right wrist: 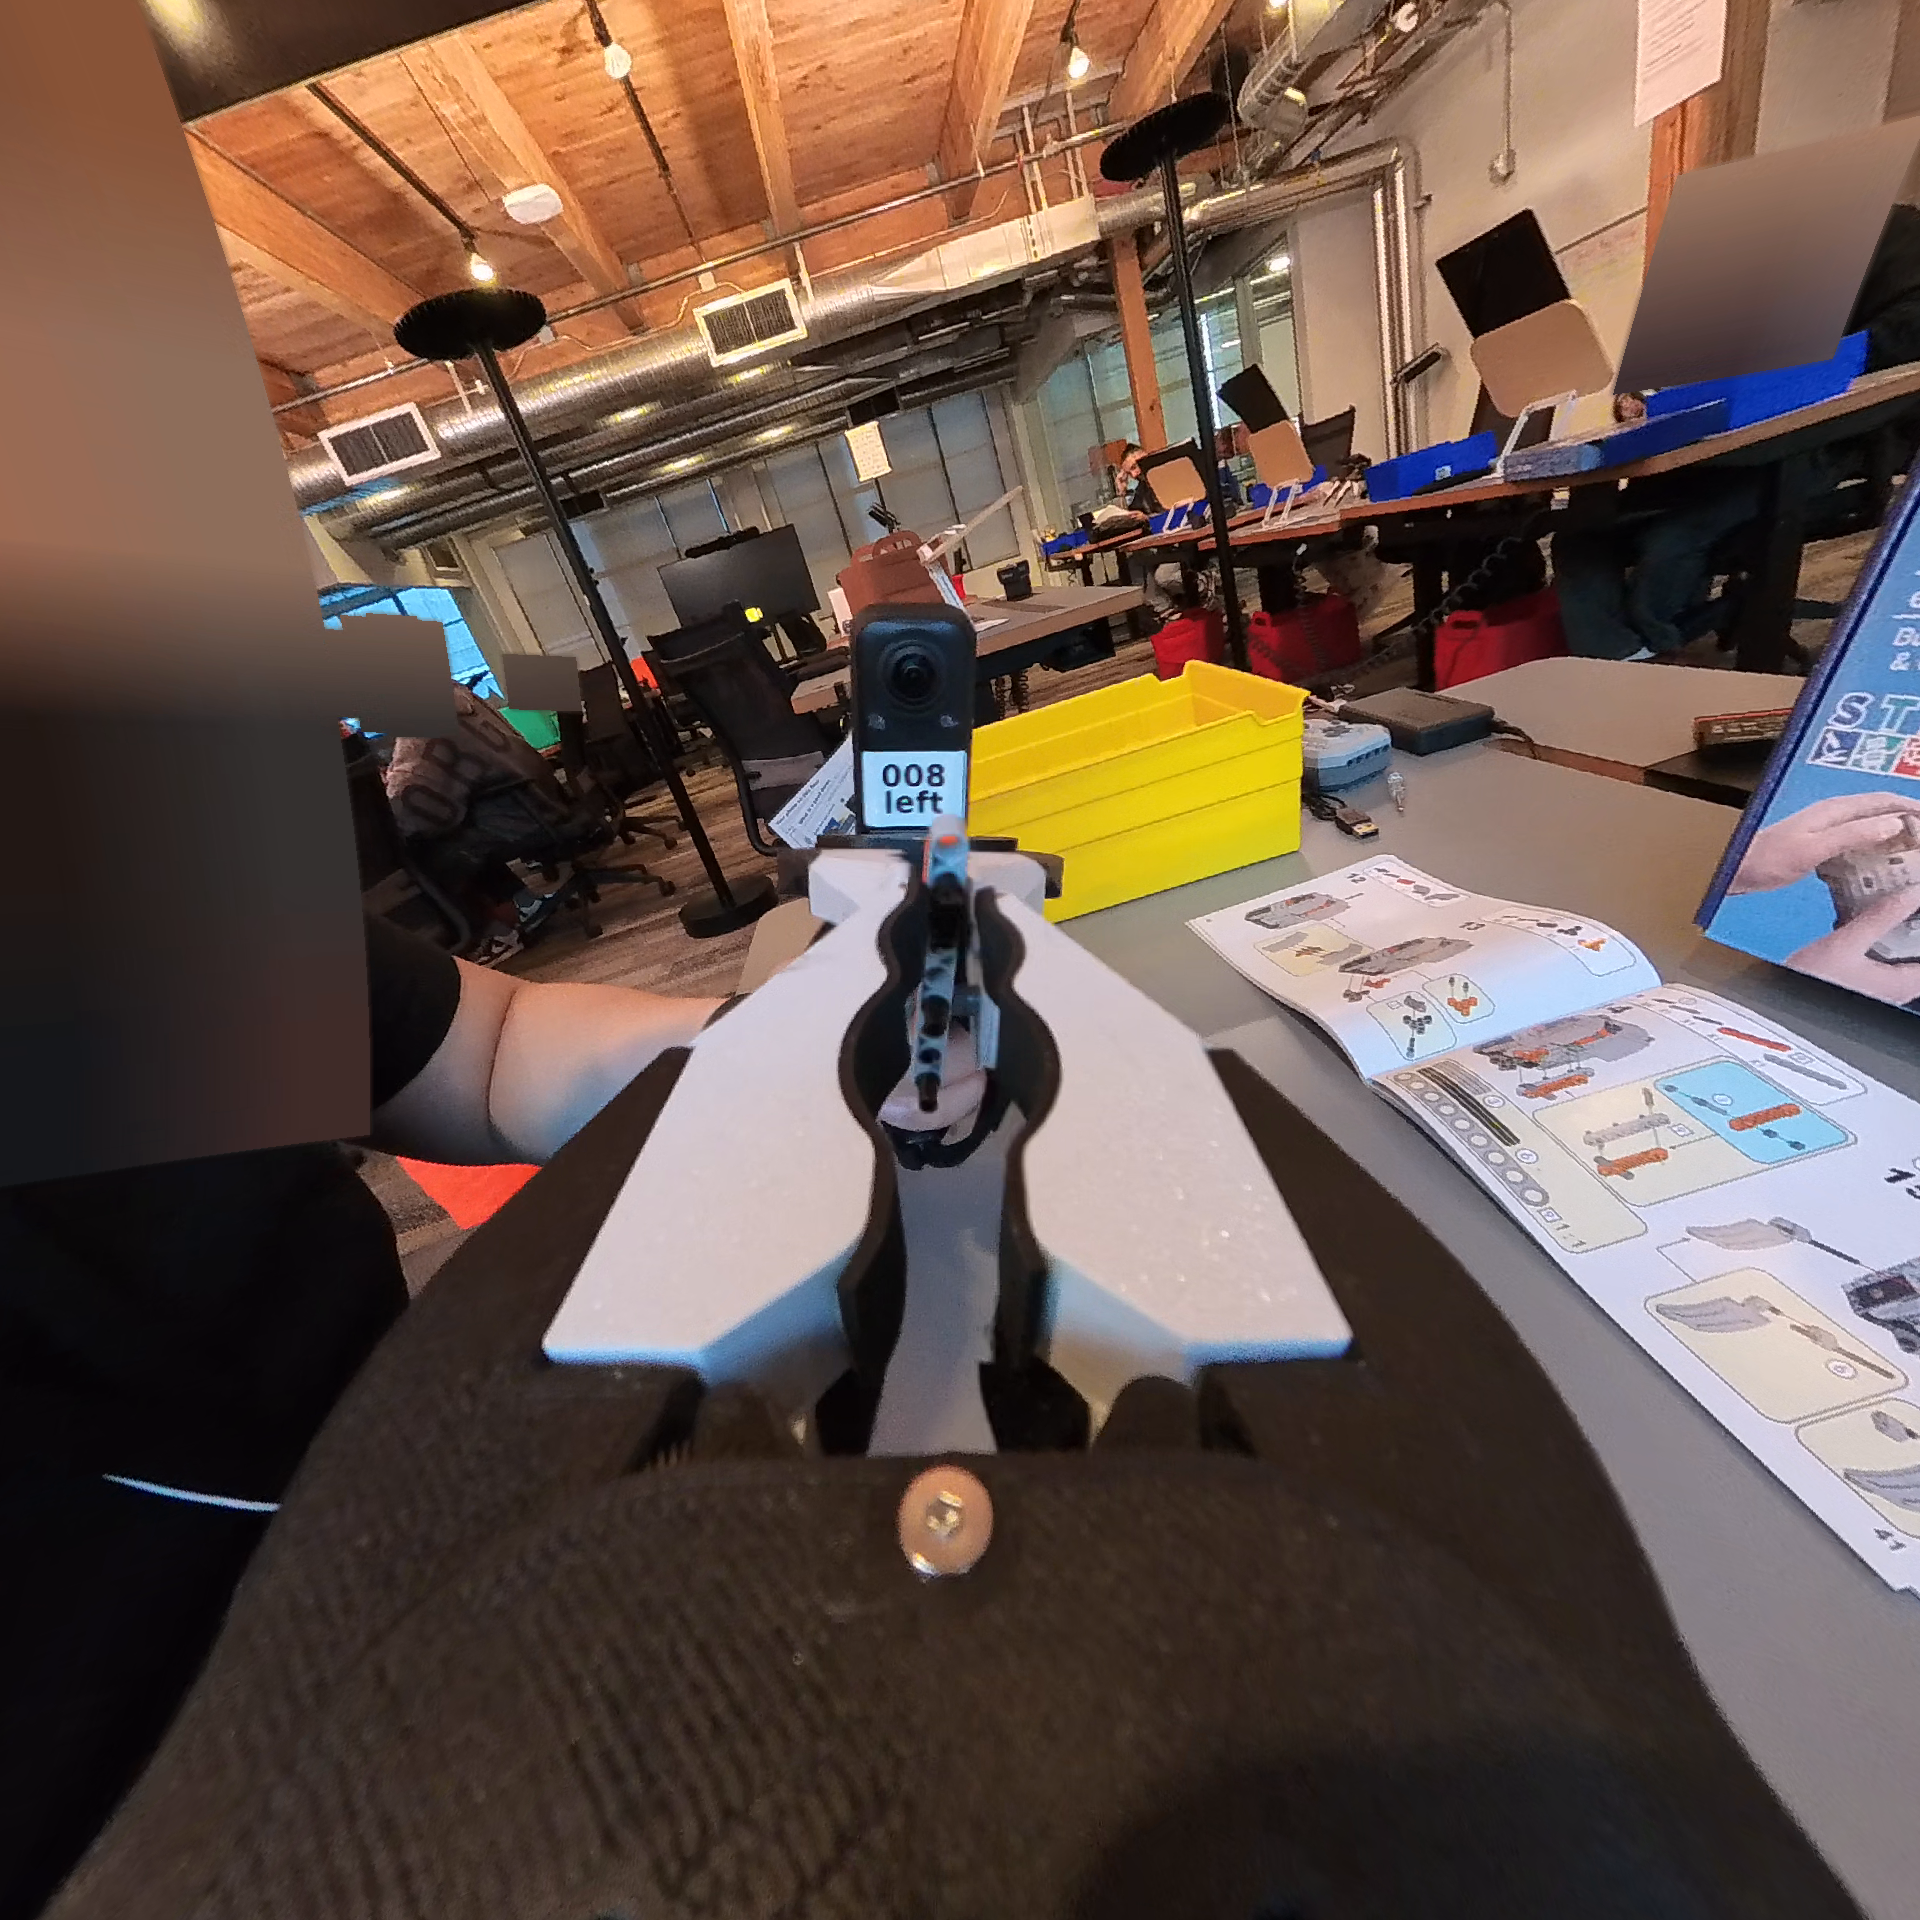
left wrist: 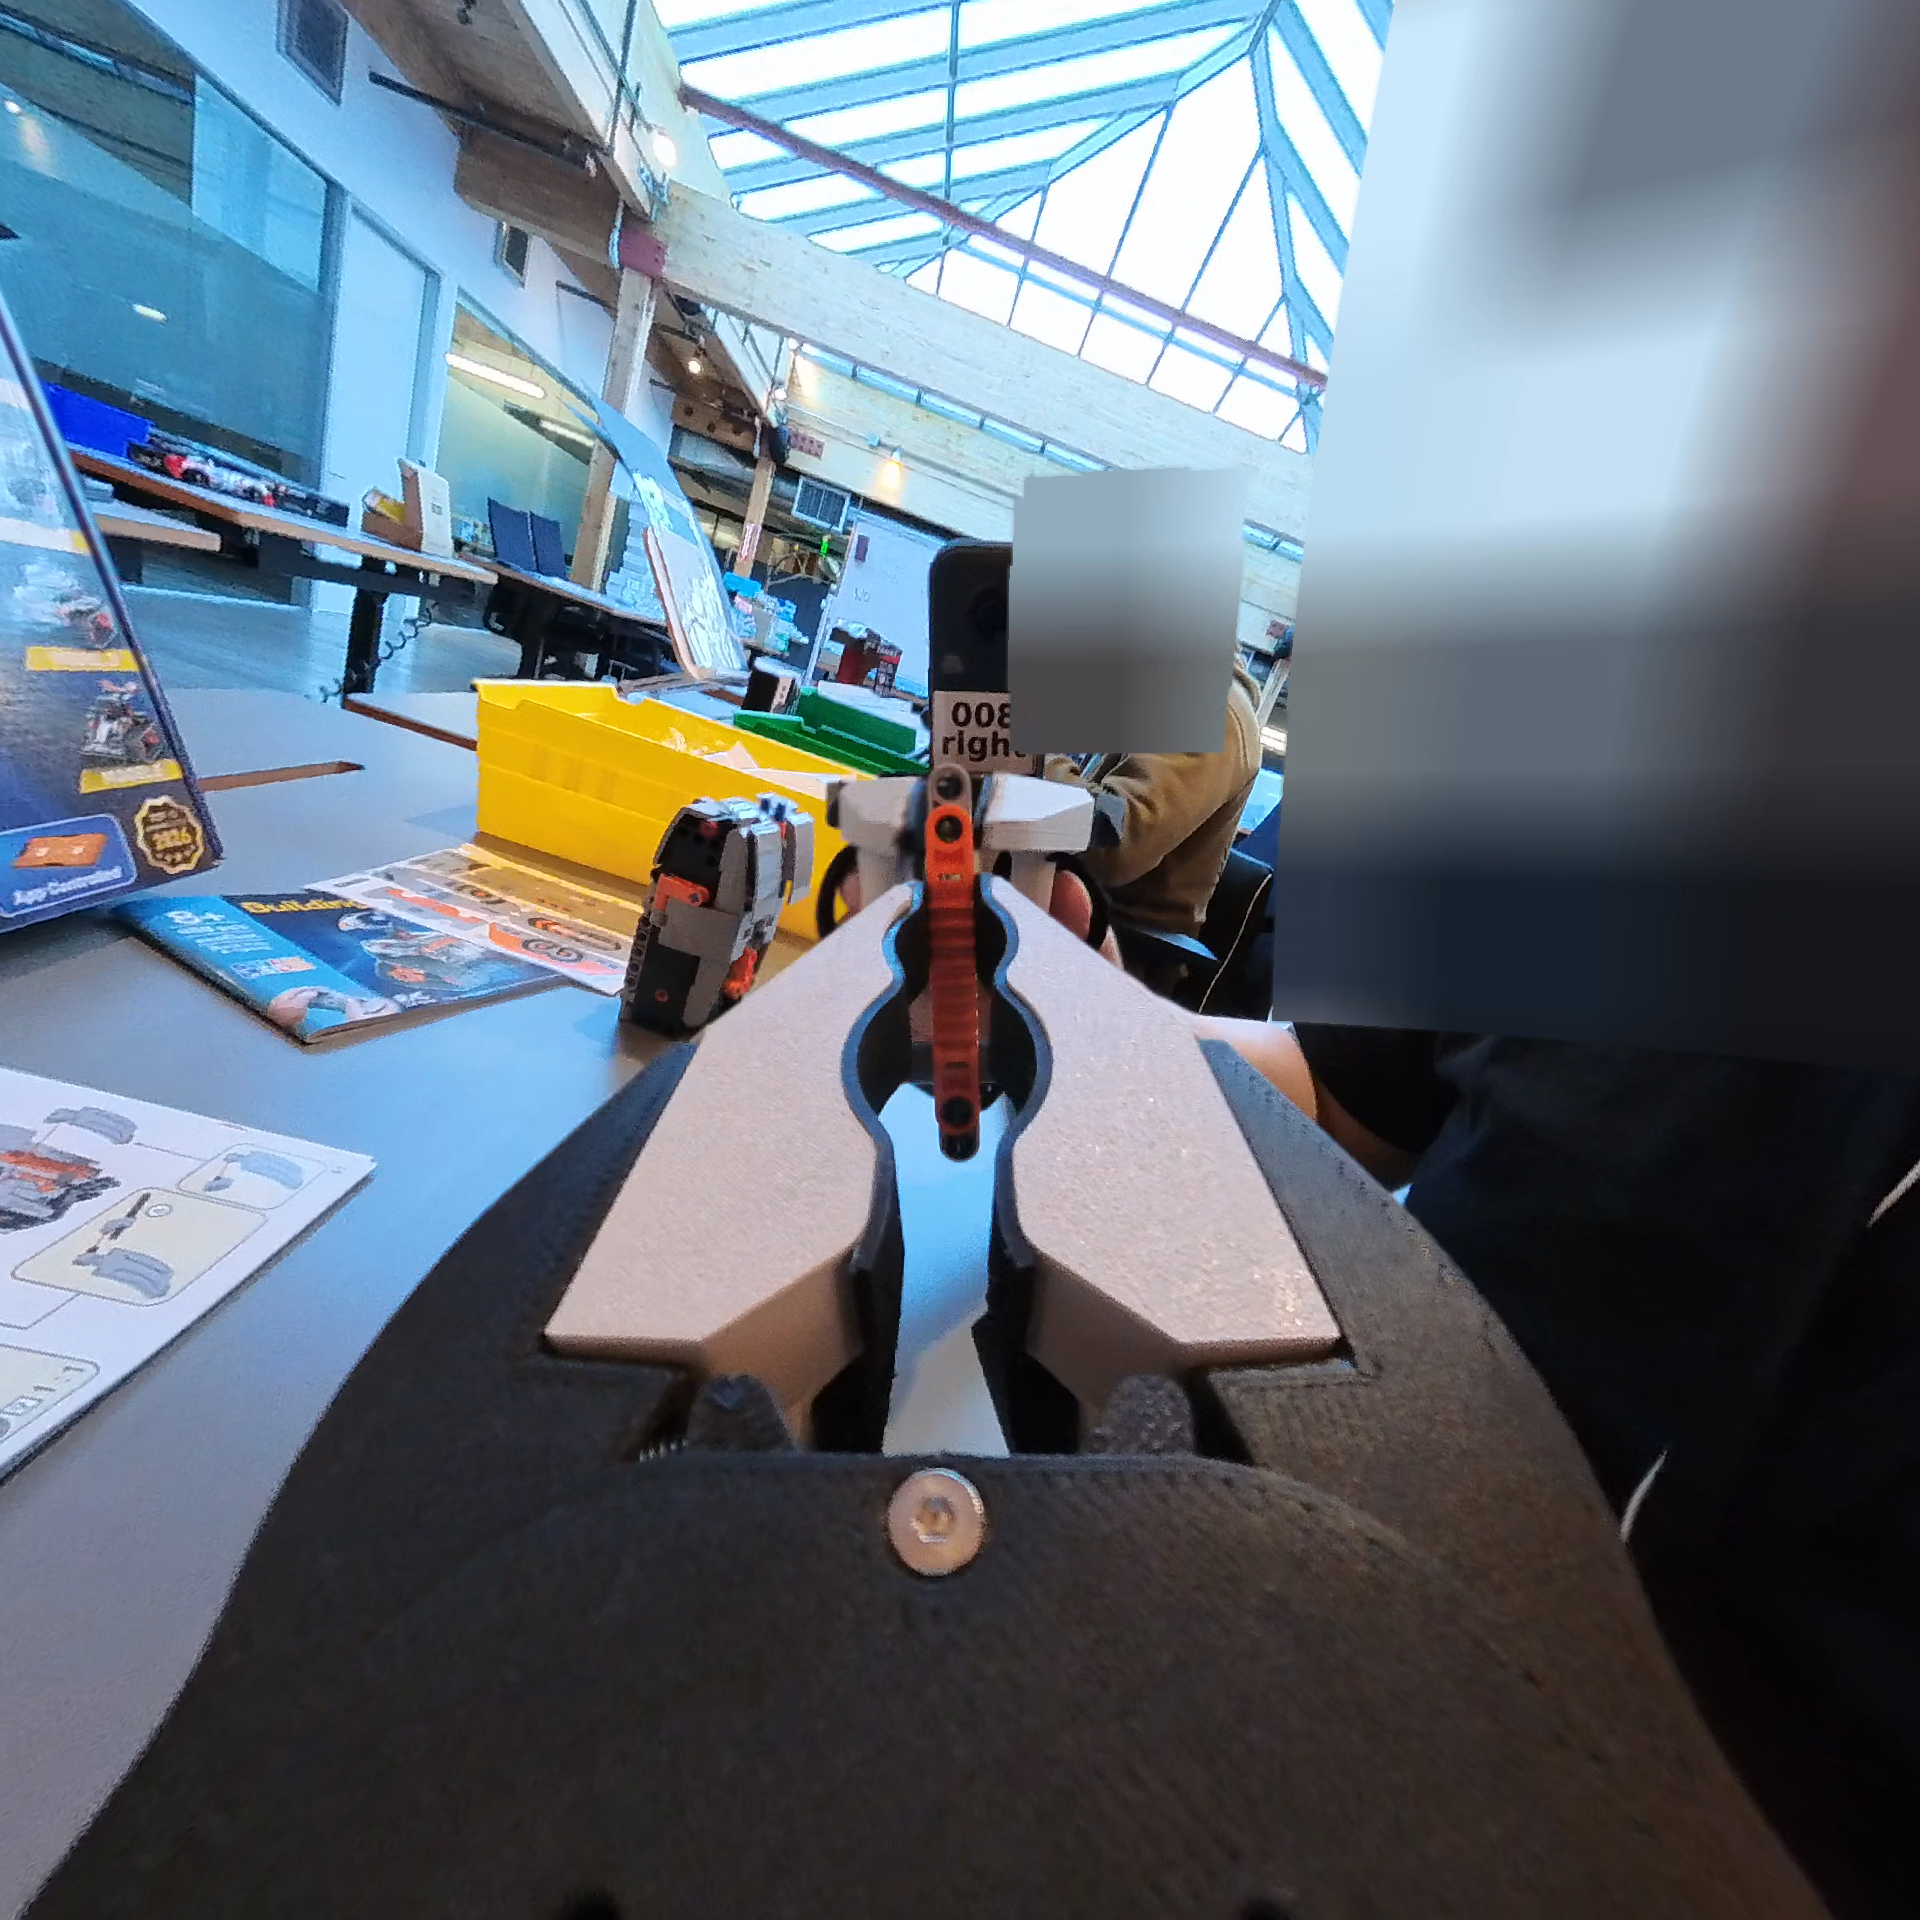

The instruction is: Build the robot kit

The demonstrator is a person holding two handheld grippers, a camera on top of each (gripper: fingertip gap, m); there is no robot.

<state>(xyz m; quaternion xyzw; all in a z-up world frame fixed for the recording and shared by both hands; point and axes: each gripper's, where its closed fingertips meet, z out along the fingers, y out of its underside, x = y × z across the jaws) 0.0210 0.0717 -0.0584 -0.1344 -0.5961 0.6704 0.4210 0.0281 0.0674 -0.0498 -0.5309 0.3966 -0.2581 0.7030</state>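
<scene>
Grey bench (left wrist: 436, 1101) below, yellow bin (left wrist: 613, 779) at the back, an open instruction booklet (right wrist: 1621, 1122) lying flat, a small grey-and-black brick model (left wrist: 717, 914) beside the bin. Up in the air, left claw (left wrist: 951, 914) clenched on an orange beam (left wrist: 951, 966); facing it, right claw (right wrist: 940, 935) clenched on a grey beam (right wrist: 935, 997), the two tips nearly meeting.

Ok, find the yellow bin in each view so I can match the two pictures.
Left wrist view: the yellow bin stands on the grey table, left of centre, behind a partly built block model.
Right wrist view: it is right of centre, behind the left tongs.
Shared landmark: the open instruction booklet on the table.
</scene>
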